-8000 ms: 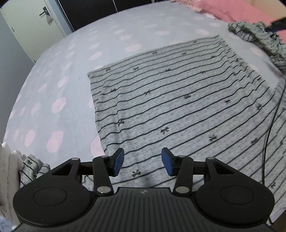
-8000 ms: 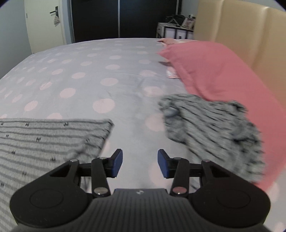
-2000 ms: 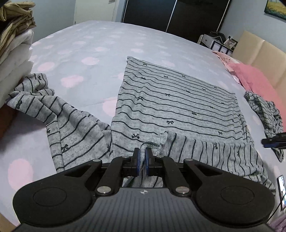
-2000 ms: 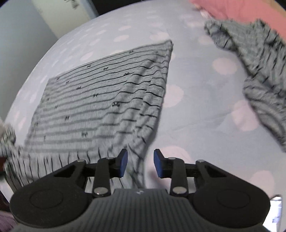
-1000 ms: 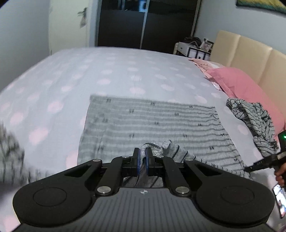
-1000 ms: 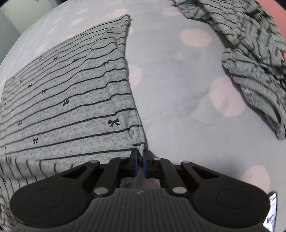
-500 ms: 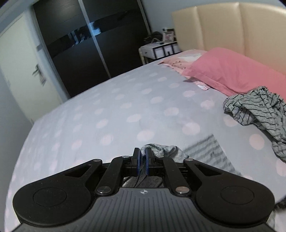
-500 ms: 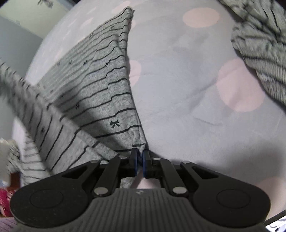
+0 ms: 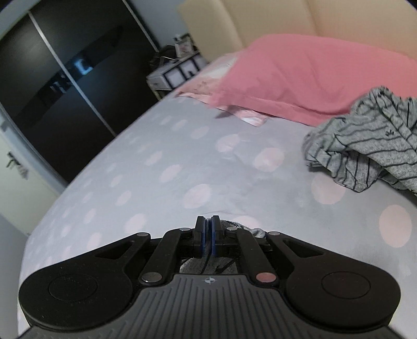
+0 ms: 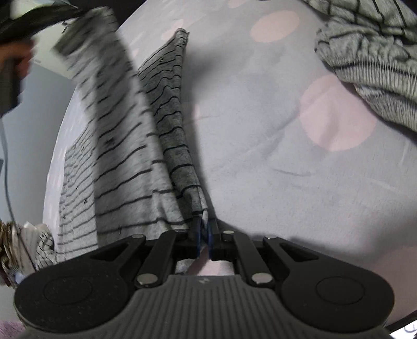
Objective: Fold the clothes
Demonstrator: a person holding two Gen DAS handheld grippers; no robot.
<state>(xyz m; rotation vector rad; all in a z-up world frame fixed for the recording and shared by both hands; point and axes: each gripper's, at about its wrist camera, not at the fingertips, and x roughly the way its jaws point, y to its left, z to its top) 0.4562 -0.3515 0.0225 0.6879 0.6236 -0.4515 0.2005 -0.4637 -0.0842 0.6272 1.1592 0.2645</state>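
The left gripper [image 9: 207,236] has its blue pads pressed together on a bunched bit of the grey striped garment [image 10: 125,167]; only a small fold shows beside and under the fingers there, the rest hidden below the gripper body. The right gripper [image 10: 204,234] pinches the garment's near corner, with the cloth rising from it to the left and lying on the bed [image 9: 182,161] beyond

Hard to make out: in the right wrist view the lifted strip of the garment is smeared by motion, and at the top left a hand [image 10: 15,60] holding something dark is blurred and cut by the frame edge. A pile of cloth [image 10: 10,242] at the lower left edge is too cropped to name

Half a second ago the left wrist view showed a corner of the spread garment on the bed; now it shows none, only polka-dot sheet ahead. In the right wrist view the raised strip has swung across, covering more of the flat part

Only the left wrist view shows the pink pillow [image 9: 299,80], the beige headboard [image 9: 325,20], the dark wardrobe [image 9: 57,78] and a small nightstand [image 9: 177,71]. The crumpled second striped garment [image 9: 370,140] appears in both; it lies near the pillow, well apart from the grippers
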